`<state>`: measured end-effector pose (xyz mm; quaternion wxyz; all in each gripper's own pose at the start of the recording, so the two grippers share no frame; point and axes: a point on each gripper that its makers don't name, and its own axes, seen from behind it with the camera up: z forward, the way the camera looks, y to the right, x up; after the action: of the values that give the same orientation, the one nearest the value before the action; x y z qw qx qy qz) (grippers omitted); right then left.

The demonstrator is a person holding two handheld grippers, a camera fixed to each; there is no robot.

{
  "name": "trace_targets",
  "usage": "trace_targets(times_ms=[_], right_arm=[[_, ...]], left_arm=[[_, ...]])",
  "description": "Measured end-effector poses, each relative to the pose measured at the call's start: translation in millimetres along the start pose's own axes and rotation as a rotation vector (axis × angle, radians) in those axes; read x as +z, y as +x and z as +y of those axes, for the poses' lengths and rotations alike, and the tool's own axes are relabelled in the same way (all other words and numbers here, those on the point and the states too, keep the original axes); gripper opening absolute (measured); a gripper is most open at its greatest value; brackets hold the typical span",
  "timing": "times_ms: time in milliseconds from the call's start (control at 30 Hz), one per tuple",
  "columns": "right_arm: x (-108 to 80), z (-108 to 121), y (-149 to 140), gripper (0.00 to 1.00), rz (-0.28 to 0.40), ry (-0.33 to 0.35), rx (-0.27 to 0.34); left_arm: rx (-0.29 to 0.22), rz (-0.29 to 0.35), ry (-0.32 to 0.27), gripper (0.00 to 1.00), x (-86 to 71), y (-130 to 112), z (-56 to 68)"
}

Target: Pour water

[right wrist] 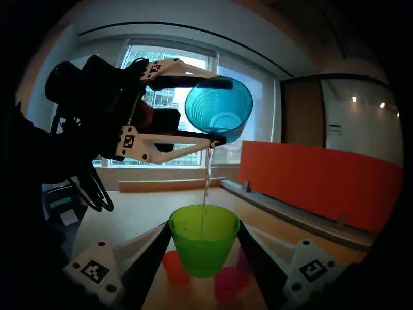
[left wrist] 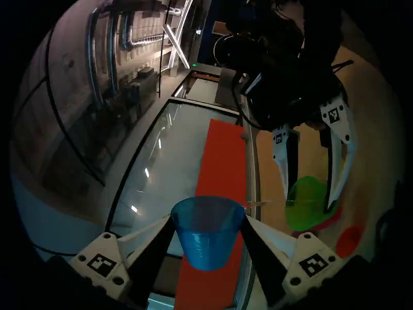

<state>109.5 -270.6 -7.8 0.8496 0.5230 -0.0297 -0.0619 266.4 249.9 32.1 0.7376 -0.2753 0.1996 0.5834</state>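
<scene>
Water (right wrist: 207, 175) falls from the blue cup (right wrist: 219, 108) (the left tool (left wrist: 207, 223) clamps it) into the green cup (right wrist: 204, 250). That sits clamped in the right tool (right wrist: 204, 230).

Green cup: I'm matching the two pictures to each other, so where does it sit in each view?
Left gripper view: green cup low right, seen from above, held by the right gripper.
Right gripper view: green cup bottom centre, between the right gripper fingers, water falling in from the blue cup.
Shared landmark: the orange panel.
</scene>
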Motion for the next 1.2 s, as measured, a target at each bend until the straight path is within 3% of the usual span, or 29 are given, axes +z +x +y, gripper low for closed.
trace_targets(times_ms=[567,1200], right_arm=[[0.6,-0.5,1.5,0.92,0.002,0.0,-0.003],[0.0,-2.1,5.7,0.92,0.006,0.0,-0.008]], left_arm=[[0.038,0.009,0.009,0.87,0.5,4.6,-0.2],[0.108,0.003,0.017,0.87,-1.4,4.6,-9.1]])
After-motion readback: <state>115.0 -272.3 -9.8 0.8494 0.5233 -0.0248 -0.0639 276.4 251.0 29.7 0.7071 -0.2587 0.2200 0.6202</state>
